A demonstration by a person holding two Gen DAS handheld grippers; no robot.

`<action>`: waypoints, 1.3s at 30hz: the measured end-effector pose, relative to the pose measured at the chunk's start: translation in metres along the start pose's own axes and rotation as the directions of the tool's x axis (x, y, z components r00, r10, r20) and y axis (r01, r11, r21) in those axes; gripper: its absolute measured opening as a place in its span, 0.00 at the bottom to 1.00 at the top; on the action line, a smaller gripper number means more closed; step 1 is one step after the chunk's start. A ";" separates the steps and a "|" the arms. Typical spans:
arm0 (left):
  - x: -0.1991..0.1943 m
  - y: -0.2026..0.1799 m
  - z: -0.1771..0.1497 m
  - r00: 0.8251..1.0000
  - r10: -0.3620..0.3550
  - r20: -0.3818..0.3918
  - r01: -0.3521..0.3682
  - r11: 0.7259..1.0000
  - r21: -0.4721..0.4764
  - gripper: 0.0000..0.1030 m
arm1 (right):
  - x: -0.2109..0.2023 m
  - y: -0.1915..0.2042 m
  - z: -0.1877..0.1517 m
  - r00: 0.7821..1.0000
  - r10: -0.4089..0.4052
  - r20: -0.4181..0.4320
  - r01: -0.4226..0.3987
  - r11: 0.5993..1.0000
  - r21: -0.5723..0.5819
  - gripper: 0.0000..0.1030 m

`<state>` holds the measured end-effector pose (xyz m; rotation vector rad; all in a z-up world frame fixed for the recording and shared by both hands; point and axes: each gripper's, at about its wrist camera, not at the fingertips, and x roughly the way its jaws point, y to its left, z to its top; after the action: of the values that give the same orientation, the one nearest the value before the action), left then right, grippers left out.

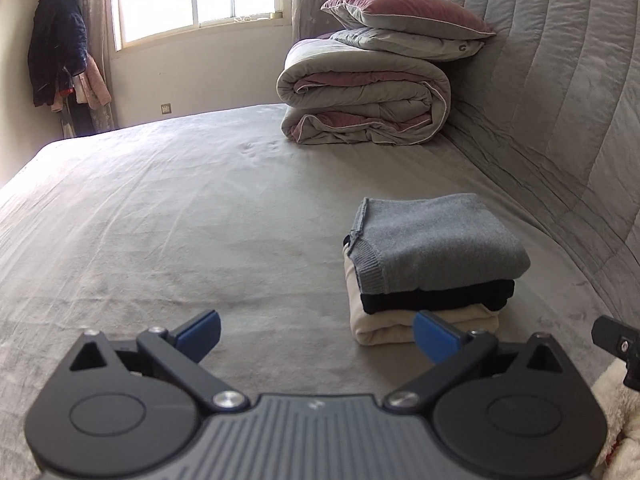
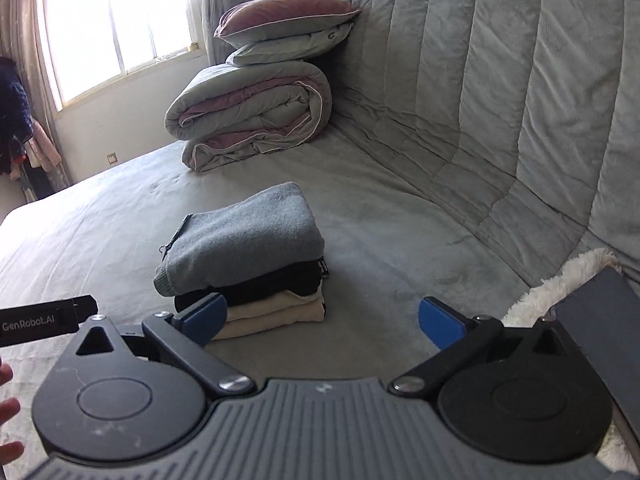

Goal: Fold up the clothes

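So the folding looks pretty much wrapped up from here. There's a neat stack of 3 folded garments sitting on the grey plush bed cover [image 1: 160,208]: a grey-blue knit sweater [image 1: 432,240] on top, a black folded garment [image 1: 436,298] in the middle, and a cream folded garment [image 1: 384,324] at the bottom. Edges line up fairly well, with only the sweater's ribbed hem poking out a bit on the near corner. The stack sits toward the quilted grey headboard [image 1: 560,92], well apart from the rolled grey-and-mauve duvet [image 1: 360,100] with 2 pillows [image 1: 404,12] piled on it near the window.

Both tools are empty. The left gripper [image 1: 316,336] has its blue-padded fingers spread wide with nothing but bed cover between them, and the right one's pad only overlaps the cream garment in the view; I can't see any contact. Same story for the right gripper [image 2: 320,320]: fingers spread fully, nothing pinched, hovering just short of the stack.

What's left? My guess is not much for these 3. There's a fluffy white fleecy item [image 2: 560,284] at the right edge near the headboard, partly hidden by a dark flat object [image 2: 600,320], and I can't tell if it's clothing waiting to be folded or just a blanket. If it's laundry, that'd be number 4. The clothes hanging in the far corner [image 1: 60,52] don't look like part of the job.
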<state>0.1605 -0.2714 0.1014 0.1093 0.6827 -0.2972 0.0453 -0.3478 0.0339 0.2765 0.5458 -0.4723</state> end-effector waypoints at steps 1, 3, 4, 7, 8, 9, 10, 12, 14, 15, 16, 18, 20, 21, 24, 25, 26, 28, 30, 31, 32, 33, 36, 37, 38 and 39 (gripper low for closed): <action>-0.003 -0.002 0.000 1.000 -0.002 -0.003 0.002 1.000 0.009 1.00 | -0.003 0.000 0.000 1.000 -0.009 0.013 0.009 1.000 -0.005 1.00; -0.004 -0.005 0.001 1.000 -0.014 -0.008 0.014 1.000 0.016 1.00 | -0.010 -0.001 -0.002 1.000 -0.008 0.029 0.008 1.000 -0.011 1.00; -0.003 -0.006 0.001 1.000 -0.015 -0.010 0.016 1.000 0.013 1.00 | -0.011 -0.001 -0.002 1.000 -0.002 0.025 0.003 1.000 -0.017 1.00; 0.000 -0.012 -0.002 1.000 -0.016 -0.023 0.016 1.000 0.002 1.00 | -0.012 0.003 -0.007 1.000 0.001 0.005 -0.001 0.998 -0.059 1.00; 0.001 -0.014 -0.004 0.999 -0.019 -0.027 0.019 1.000 0.005 1.00 | -0.013 0.005 -0.008 1.000 -0.004 0.001 0.004 0.997 -0.077 1.00; 0.001 -0.016 -0.005 0.999 -0.022 -0.032 0.022 1.000 0.008 1.00 | -0.013 0.006 -0.009 1.000 -0.008 -0.001 0.008 0.996 -0.091 1.00; 0.002 -0.018 -0.007 0.999 -0.025 -0.036 0.025 1.000 0.011 1.00 | -0.013 0.007 -0.011 1.000 -0.009 -0.002 0.008 0.995 -0.103 1.00; 0.003 -0.022 -0.009 0.999 -0.029 -0.043 0.030 0.999 0.021 1.00 | -0.013 0.008 -0.012 1.000 -0.002 -0.005 0.001 0.994 -0.112 1.00; 0.003 -0.024 -0.010 0.999 -0.026 -0.044 0.027 0.999 0.028 1.00 | -0.013 0.007 -0.012 1.000 0.003 -0.005 -0.004 0.994 -0.110 1.00; 0.003 -0.025 -0.009 0.999 -0.023 -0.043 0.024 0.999 0.028 1.00 | -0.014 0.006 -0.012 1.000 0.000 -0.001 0.000 0.994 -0.109 1.00; 0.003 -0.025 -0.009 0.999 -0.020 -0.042 0.021 0.999 0.028 1.00 | -0.015 0.006 -0.011 1.000 -0.003 0.003 0.003 0.994 -0.108 1.00; 0.003 -0.026 -0.008 0.999 -0.014 -0.042 0.015 0.999 0.029 1.00 | -0.015 0.005 -0.011 1.000 -0.008 0.006 0.009 0.994 -0.106 1.00; 0.003 -0.027 -0.008 0.999 -0.008 -0.042 0.010 0.999 0.033 1.00 | -0.015 0.004 -0.012 1.000 -0.015 0.005 0.015 0.994 -0.104 1.00; 0.002 -0.027 -0.008 0.999 -0.007 -0.041 0.008 0.999 0.036 1.00 | -0.014 0.004 -0.012 1.000 -0.017 0.002 0.017 0.994 -0.106 1.00; 0.000 -0.027 -0.007 0.999 -0.006 -0.040 0.007 0.999 0.038 1.00 | -0.014 0.005 -0.013 1.000 -0.019 -0.002 0.018 0.993 -0.115 1.00; -0.001 -0.027 -0.007 0.999 -0.007 -0.040 0.008 0.999 0.037 1.00 | -0.014 0.005 -0.013 1.000 -0.020 -0.002 0.019 0.993 -0.118 1.00; -0.001 -0.028 -0.007 0.999 -0.006 -0.040 0.008 0.999 0.037 1.00 | -0.015 0.005 -0.013 1.000 -0.022 0.000 0.022 0.992 -0.121 1.00; -0.002 -0.028 -0.006 0.999 0.000 -0.039 0.002 0.999 0.039 1.00 | -0.015 0.006 -0.014 1.000 -0.024 0.004 0.024 0.992 -0.124 1.00; -0.002 -0.029 -0.006 0.999 0.004 -0.039 -0.002 0.999 0.043 0.99 | -0.016 0.006 -0.014 1.000 -0.023 0.007 0.024 0.992 -0.126 1.00; -0.002 -0.030 -0.006 0.999 0.003 -0.041 -0.001 0.999 0.045 0.99 | -0.016 0.006 -0.014 1.000 -0.023 0.008 0.024 0.992 -0.127 1.00; -0.003 -0.030 -0.006 0.999 0.003 -0.042 -0.001 0.999 0.047 1.00 | -0.016 0.006 -0.013 1.000 -0.023 0.009 0.024 0.992 -0.127 1.00; -0.003 -0.031 -0.006 0.999 0.003 -0.042 0.000 0.999 0.050 1.00 | -0.016 0.005 -0.013 1.000 -0.024 0.010 0.025 0.992 -0.125 1.00; -0.006 -0.032 -0.005 0.999 0.002 -0.041 0.001 0.998 0.055 1.00 | -0.017 0.006 -0.013 0.999 -0.037 0.011 0.038 0.990 -0.136 1.00; -0.007 -0.032 -0.005 0.999 0.001 -0.040 0.001 0.998 0.056 0.99 | -0.016 0.007 -0.013 0.999 -0.040 0.011 0.041 0.989 -0.142 1.00; -0.007 -0.032 -0.004 0.999 0.001 -0.039 0.001 0.998 0.056 0.99 | -0.016 0.007 -0.013 0.999 -0.040 0.011 0.042 0.988 -0.146 1.00; -0.008 -0.032 -0.004 0.999 0.002 -0.038 0.000 0.998 0.056 0.99 | -0.017 0.007 -0.014 0.999 -0.038 0.011 0.039 0.988 -0.149 1.00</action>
<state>0.1424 -0.2996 0.1027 0.1687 0.7119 -0.3143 0.0303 -0.3304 0.0327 0.1210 0.5758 -0.4673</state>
